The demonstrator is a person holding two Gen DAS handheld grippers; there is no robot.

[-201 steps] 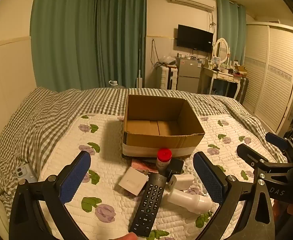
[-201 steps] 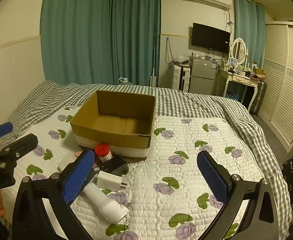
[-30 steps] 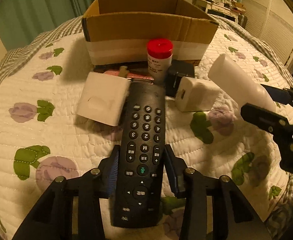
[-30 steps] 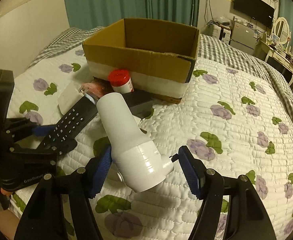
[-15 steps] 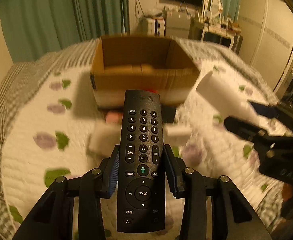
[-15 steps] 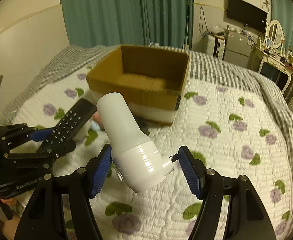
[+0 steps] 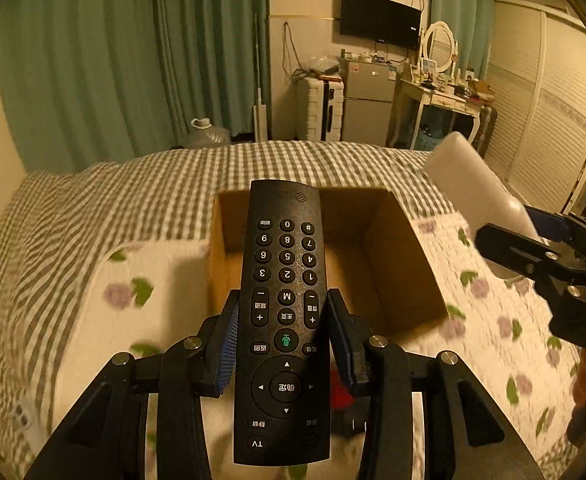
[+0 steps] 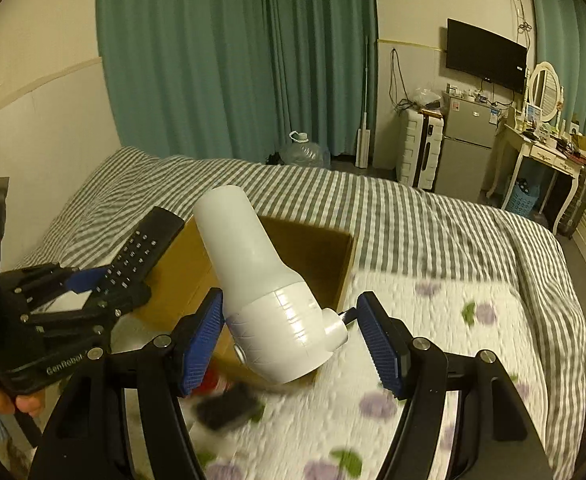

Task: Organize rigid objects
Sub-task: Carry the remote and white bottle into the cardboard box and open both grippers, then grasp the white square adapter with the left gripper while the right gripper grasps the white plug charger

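Two hand-held grippers hung over a bed, each carrying one item above an open cardboard box (image 7: 407,276). The left hand-held gripper (image 7: 285,336) was clamped narrow on the long sides of a black remote (image 7: 285,320), which pointed out over the box's near wall. The right hand-held gripper (image 8: 291,334) held a white bottle-shaped object (image 8: 269,300) at its wide base; its left pad pressed the body, while on the right only a small side knob appeared to meet the pad, a hold that looked less secure. To do the drop well, each load likely needed to be carried fully past the near wall, lowered close to the box floor and released one at a time, the remote laid flat and the white object set beside it rather than on top. A red-capped item (image 7: 341,394) and a dark object (image 8: 229,404) lay blurred on the bed by the box's near side. The bed wore a white floral quilt (image 8: 453,360) over a grey checked cover (image 7: 113,208). Behind stood teal curtains (image 8: 233,60), a wall television (image 8: 487,54), a small fridge (image 8: 467,152) and a white dressing table (image 8: 533,160).
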